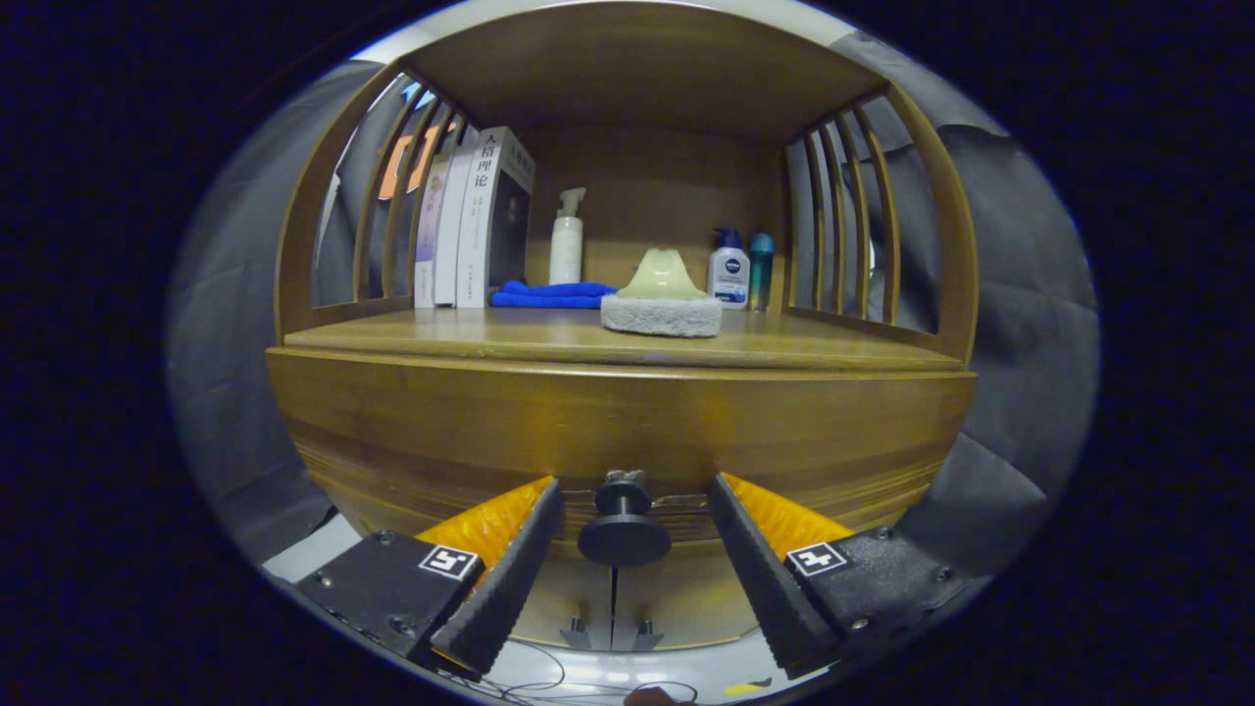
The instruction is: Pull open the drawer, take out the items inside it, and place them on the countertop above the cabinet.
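**Fingers flank the drawer knob, drawer closed**

With its two fingers spread wide apart, the gripper sits right up against the front of the wooden cabinet, and the black round knob of the drawer stands squarely in the gap between them. Neither finger is touching the knob; there is clear space on both sides, so nothing is clamped. The black ridged pads angle inward, with orange padding behind each one. The drawer front is flush with the cabinet, shut tight, and its contents are hidden.

Up beyond the fingers, here's the countertop, a wooden shelf with slatted sides and a wooden roof over it. A grey scrubbing pad with a pale handle lies near the front, a touch to the right of centre. Just behind and to its left, a folded blue cloth. A white pump bottle stands against the back panel, and a row of upright books leans in the left corner. Off to the right at the back, a white and blue bottle stands just beside a slim teal one.
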